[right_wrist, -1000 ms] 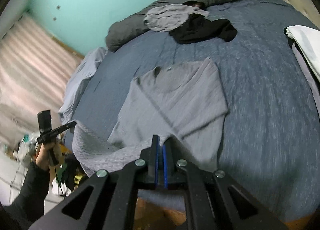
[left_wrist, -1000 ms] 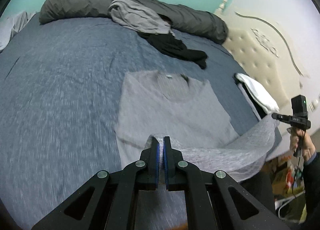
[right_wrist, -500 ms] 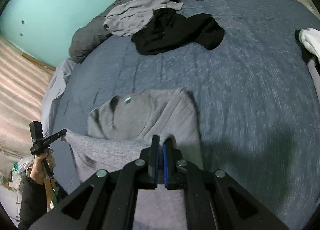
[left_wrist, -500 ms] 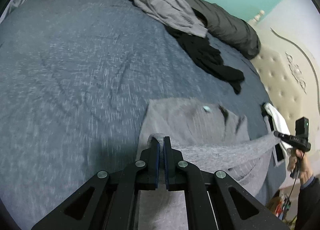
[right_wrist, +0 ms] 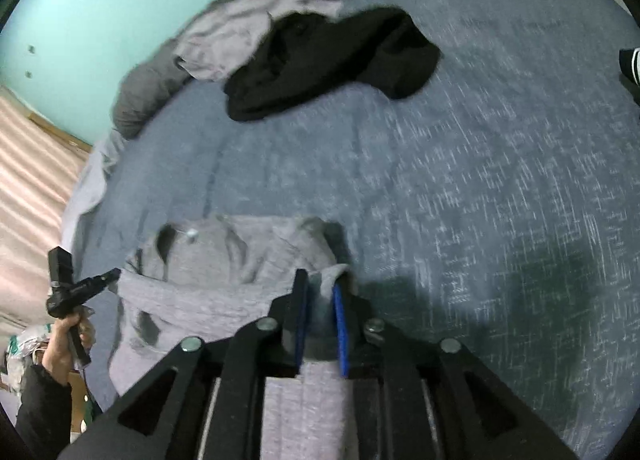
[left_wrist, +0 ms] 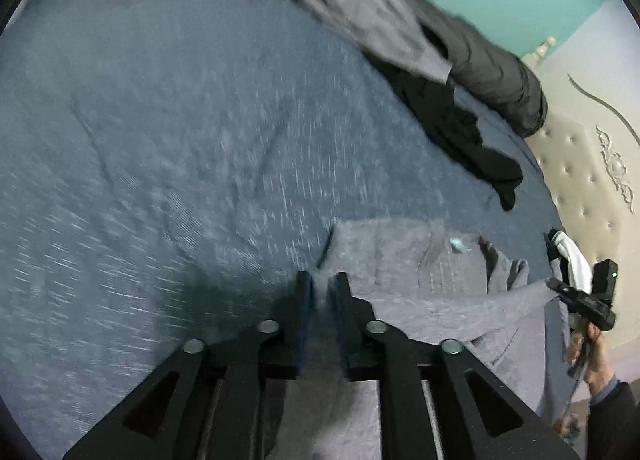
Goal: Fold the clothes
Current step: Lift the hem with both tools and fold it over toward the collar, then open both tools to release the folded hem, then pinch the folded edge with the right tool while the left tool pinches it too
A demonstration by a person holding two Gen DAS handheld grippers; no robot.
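Note:
A grey sweater (left_wrist: 404, 256) lies on the blue bedspread (left_wrist: 180, 148), its lower hem folded up toward the collar. It also shows in the right wrist view (right_wrist: 224, 260). My left gripper (left_wrist: 323, 280) has its jaws parted, with the hem's left corner lying loose between them. My right gripper (right_wrist: 322, 280) has its jaws parted too, with the hem's right corner between the blue pads. Each gripper shows in the other's view: the right one (left_wrist: 580, 296) and the left one (right_wrist: 88, 284), both at the hem's ends.
A black garment (right_wrist: 332, 60) and a light grey garment (right_wrist: 240, 36) lie heaped at the far side of the bed against a rolled dark grey duvet (left_wrist: 492, 72). A white folded item (left_wrist: 576, 260) lies by the padded headboard (left_wrist: 592, 180).
Both grippers carried the hem forward over the sweater toward the collar and lowered it. Their jaws, shut on the hem before, have now parted.

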